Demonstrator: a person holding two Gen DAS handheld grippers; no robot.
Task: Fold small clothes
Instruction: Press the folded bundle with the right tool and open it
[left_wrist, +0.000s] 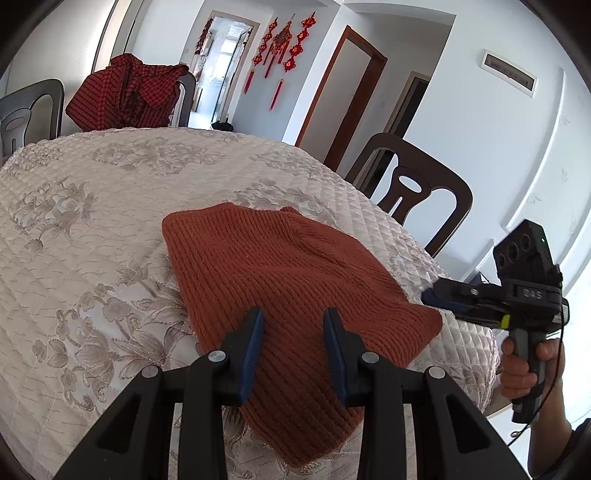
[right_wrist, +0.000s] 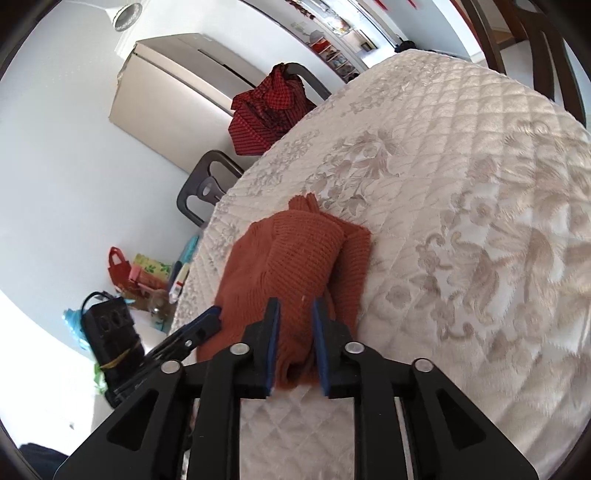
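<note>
A rust-orange knit garment (left_wrist: 288, 280) is laid on the quilted floral cloth (left_wrist: 92, 221) of the counter, near the edge closest to the cameras, with one end hanging slightly over that edge. In the right wrist view the garment (right_wrist: 295, 258) is seen folded over on itself, a narrow ribbed end pointing away toward the far side. The left gripper (left_wrist: 293, 328) is held above the near part of the garment with its blue-padded fingers (left_wrist: 255, 339) set apart, and nothing is clamped between them. The right gripper (right_wrist: 295, 328) is likewise held partly open, its fingers straddling the near end of the garment; whether the pads touch the knit cannot be told. In the left wrist view the right gripper (left_wrist: 430, 295) is seen at the counter's right edge, just beside the garment's corner, held by a hand (left_wrist: 521, 365). A red checked cloth (left_wrist: 125, 92) is draped over a chair (left_wrist: 188, 96) beyond the counter, and a dark chair (left_wrist: 424, 192) stands at the right side.
</note>
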